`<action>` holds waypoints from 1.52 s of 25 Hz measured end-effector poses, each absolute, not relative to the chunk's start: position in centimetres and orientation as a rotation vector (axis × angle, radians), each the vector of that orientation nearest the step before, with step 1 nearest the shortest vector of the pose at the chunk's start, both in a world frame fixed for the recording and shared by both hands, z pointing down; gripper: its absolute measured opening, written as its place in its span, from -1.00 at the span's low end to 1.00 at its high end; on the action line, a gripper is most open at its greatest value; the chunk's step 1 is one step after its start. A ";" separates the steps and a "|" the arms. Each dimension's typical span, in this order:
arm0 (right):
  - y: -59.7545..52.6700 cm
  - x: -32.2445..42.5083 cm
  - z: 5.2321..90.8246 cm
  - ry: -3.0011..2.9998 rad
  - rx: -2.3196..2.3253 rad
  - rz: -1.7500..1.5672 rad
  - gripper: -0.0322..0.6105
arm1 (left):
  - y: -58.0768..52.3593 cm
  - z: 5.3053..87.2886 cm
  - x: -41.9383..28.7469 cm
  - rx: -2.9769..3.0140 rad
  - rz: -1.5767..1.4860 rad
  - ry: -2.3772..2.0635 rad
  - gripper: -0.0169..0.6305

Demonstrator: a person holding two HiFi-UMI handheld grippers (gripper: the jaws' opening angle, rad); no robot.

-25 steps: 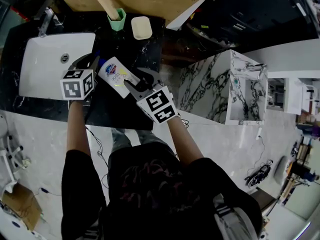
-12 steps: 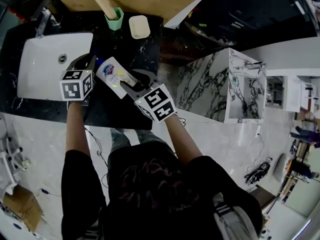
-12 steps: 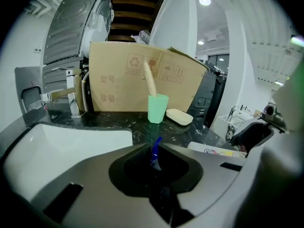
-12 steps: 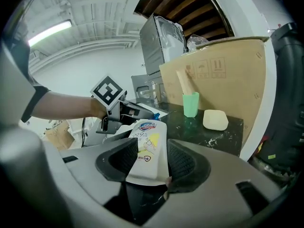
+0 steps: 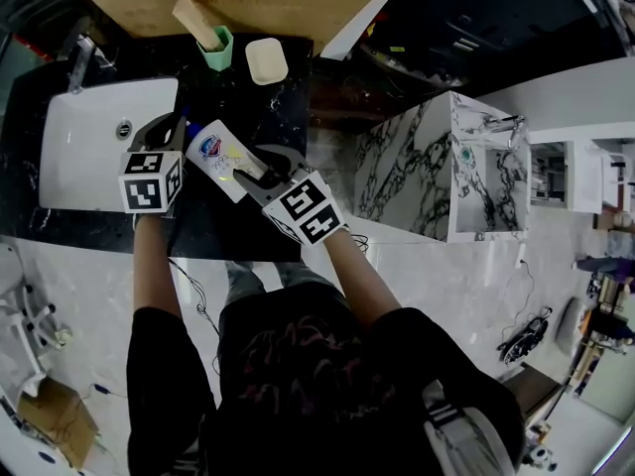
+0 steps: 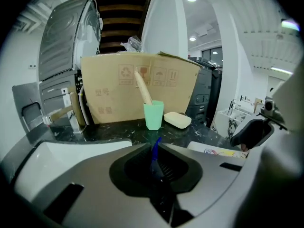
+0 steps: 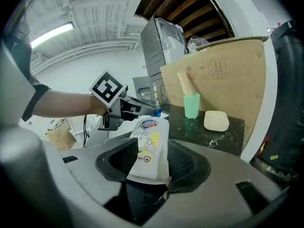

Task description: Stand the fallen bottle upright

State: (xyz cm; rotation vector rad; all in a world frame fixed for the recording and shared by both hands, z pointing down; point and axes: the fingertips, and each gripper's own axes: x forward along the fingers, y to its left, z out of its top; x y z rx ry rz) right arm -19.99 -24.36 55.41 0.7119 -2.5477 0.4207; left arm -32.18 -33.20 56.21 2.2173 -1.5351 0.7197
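The white bottle (image 5: 224,155) lies slantwise over the black counter (image 5: 213,221), its blue cap (image 6: 155,147) pointing toward the sink. My right gripper (image 5: 254,170) is shut on its lower end; in the right gripper view the bottle (image 7: 148,141) fills the gap between the pads of that gripper (image 7: 149,164). My left gripper (image 5: 179,125) is at the cap end. Its jaws are closing, and in the left gripper view the blue cap stands pinched in the narrow gap of this gripper (image 6: 156,152). Whether the bottle rests on the counter or hangs above it I cannot tell.
A white sink (image 5: 84,142) sits left of the bottle. Behind it stand a green cup (image 5: 218,48) with a wooden stick, a cream soap bar (image 5: 266,60) and a cardboard box (image 5: 228,3). The counter's front edge runs just under both grippers.
The left gripper's jaws have drawn in on the bottle's cap. The bottle and the right gripper have stayed nearly where they were.
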 end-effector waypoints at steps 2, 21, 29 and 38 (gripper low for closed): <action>-24.5 -19.9 55.3 -2.555 0.711 0.423 -0.25 | -33.3 55.5 -32.1 2.237 0.736 -1.548 -0.79; -23.6 -19.0 54.9 -2.614 0.682 0.466 -0.24 | -30.6 45.6 -28.3 2.479 0.874 -1.712 -0.80; -22.3 -17.9 55.1 -2.619 0.653 0.445 -0.24 | -27.1 42.7 -24.9 2.579 0.990 -1.757 -0.80; -21.1 -17.0 55.5 -2.603 0.612 0.392 -0.24 | -23.0 41.5 -21.8 2.652 1.028 -1.779 -0.79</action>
